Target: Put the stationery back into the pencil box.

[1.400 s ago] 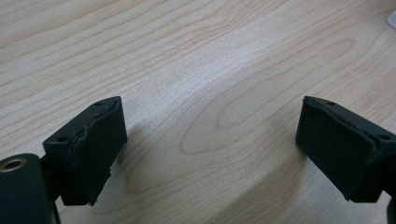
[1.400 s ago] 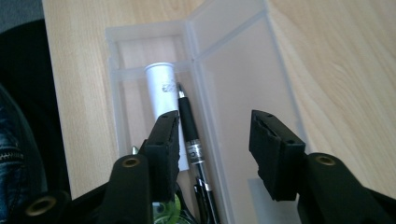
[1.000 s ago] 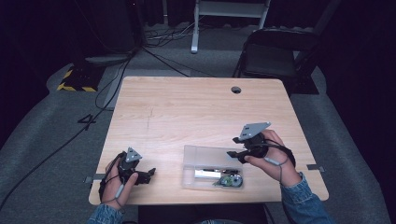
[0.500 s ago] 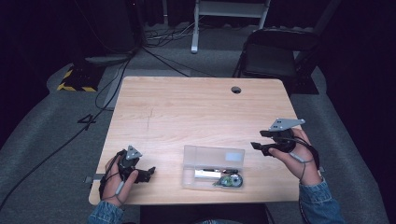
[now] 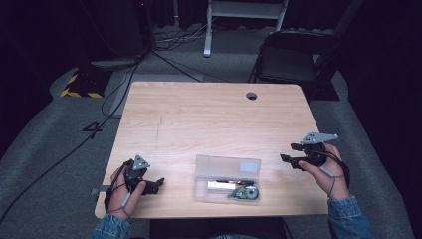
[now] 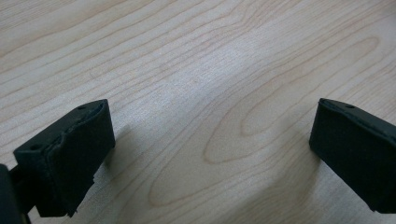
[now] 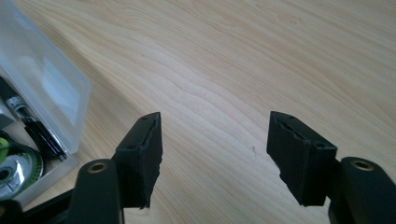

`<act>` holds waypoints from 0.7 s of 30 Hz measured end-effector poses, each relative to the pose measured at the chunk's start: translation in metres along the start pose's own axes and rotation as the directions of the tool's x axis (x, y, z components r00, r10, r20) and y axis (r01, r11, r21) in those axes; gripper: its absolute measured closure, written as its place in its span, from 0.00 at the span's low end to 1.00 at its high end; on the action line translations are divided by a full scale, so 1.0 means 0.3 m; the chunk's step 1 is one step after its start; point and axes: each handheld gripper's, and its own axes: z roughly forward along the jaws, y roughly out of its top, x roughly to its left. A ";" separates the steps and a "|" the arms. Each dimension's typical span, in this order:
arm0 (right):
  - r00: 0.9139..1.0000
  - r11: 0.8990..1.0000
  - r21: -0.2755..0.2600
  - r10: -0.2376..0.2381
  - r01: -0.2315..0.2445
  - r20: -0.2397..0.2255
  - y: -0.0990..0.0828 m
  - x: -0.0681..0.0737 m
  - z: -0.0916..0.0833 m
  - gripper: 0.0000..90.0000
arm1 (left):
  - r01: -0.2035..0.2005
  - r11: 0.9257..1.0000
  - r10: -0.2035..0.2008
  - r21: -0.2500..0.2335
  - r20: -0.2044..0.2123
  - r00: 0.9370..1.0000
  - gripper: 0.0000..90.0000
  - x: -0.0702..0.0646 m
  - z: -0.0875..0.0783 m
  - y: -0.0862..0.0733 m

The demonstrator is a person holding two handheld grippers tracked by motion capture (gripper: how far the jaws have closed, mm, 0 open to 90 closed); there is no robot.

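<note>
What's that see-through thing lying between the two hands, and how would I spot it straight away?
Start at the wooden table and look to its near edge, midway between the two hands. There lies a clear plastic box, flat and rectangular, with a pale lid. It is the one see-through thing on the table, and small items show inside, one round and greenish.

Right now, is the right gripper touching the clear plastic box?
Apart. In the high view, bare table lies between the right gripper and the clear plastic box; its jaws have just been opening, nothing between them.
</note>
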 end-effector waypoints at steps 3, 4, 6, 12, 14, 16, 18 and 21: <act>1.000 1.000 0.002 0.012 -0.012 0.007 -0.026 -0.011 0.006 0.41 | 0.000 1.000 0.000 0.000 0.000 1.000 0.00 0.001 0.000 0.000; 1.000 1.000 0.000 0.019 -0.019 0.007 -0.037 -0.015 0.011 0.41 | 0.000 1.000 0.000 0.000 0.000 1.000 0.00 0.001 0.000 0.000; 1.000 1.000 0.003 0.030 -0.030 0.007 -0.057 -0.024 0.021 0.41 | 0.000 1.000 0.000 0.000 0.000 1.000 0.00 0.001 0.000 0.000; 0.999 0.999 0.012 0.053 -0.053 0.008 -0.102 -0.044 0.047 0.41 | 0.000 1.000 0.000 0.000 0.000 1.000 0.00 0.001 0.000 0.000; 0.998 0.998 0.007 0.060 -0.060 0.008 -0.116 -0.049 0.055 0.41 | 0.000 1.000 0.000 0.000 0.000 1.000 0.00 0.001 0.000 0.000; 0.998 0.998 -0.001 0.067 -0.067 0.005 -0.129 -0.051 0.063 0.40 | 0.000 1.000 0.000 0.000 0.000 1.000 0.00 0.001 0.000 0.000; 0.997 0.997 0.000 0.076 -0.076 0.004 -0.141 -0.052 0.071 0.40 | 0.000 1.000 0.000 0.000 0.000 1.000 0.00 0.001 0.000 0.000; 0.996 0.996 -0.001 0.087 -0.087 0.002 -0.160 -0.055 0.089 0.40 | 0.000 1.000 0.000 0.000 0.000 1.000 0.00 0.001 0.000 0.000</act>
